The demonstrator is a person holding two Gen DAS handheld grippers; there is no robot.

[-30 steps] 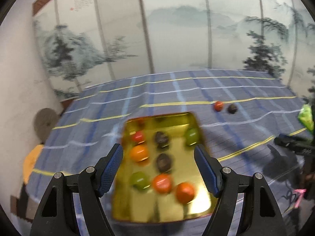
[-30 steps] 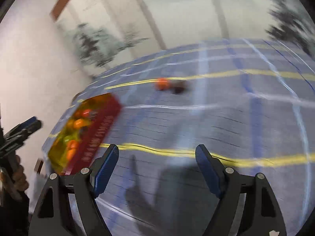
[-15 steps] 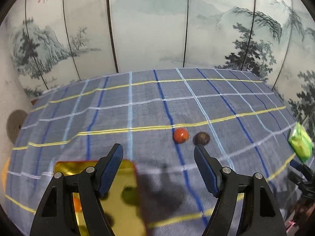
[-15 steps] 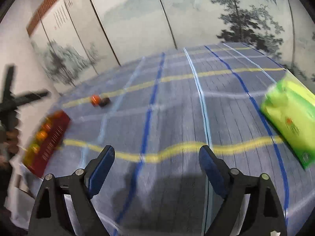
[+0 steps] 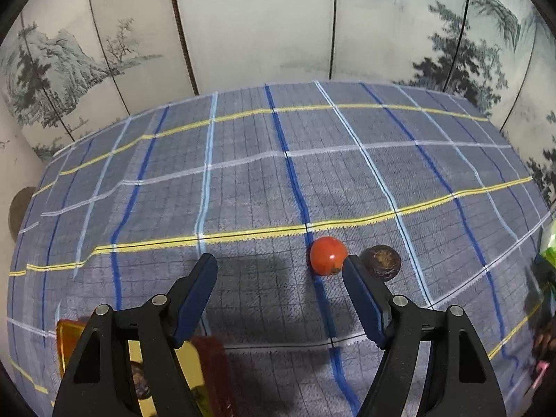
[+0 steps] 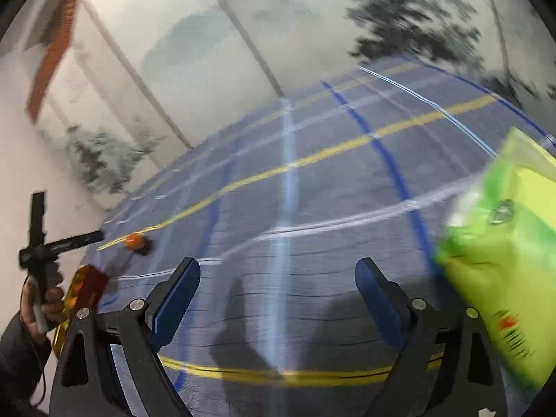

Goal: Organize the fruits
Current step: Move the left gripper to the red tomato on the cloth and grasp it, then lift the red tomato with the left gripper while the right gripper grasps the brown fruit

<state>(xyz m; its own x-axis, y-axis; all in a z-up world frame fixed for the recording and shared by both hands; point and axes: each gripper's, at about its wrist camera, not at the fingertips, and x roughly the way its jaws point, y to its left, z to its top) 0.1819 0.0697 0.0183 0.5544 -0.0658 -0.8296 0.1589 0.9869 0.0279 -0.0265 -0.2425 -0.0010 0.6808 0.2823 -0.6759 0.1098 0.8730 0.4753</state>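
Note:
A red-orange round fruit (image 5: 328,255) and a dark brown fruit (image 5: 380,262) lie side by side on the blue plaid cloth (image 5: 243,180). My left gripper (image 5: 279,272) is open and empty above the cloth, its right fingertip just in front of the two fruits. The gold tray (image 5: 189,358) with a red rim lies under the left finger, mostly hidden. My right gripper (image 6: 276,278) is open and empty over the cloth. In the blurred right wrist view the fruits (image 6: 135,242), the tray (image 6: 85,286) and the left gripper (image 6: 52,243) show far left.
A bright green packet (image 6: 504,253) lies on the cloth just right of my right gripper; its edge shows in the left wrist view (image 5: 549,250). A painted folding screen (image 5: 278,24) stands behind the table.
My left gripper has moved closer to the two loose fruits, leaving the tray behind at lower left. My right gripper has swung right, closer to the green packet.

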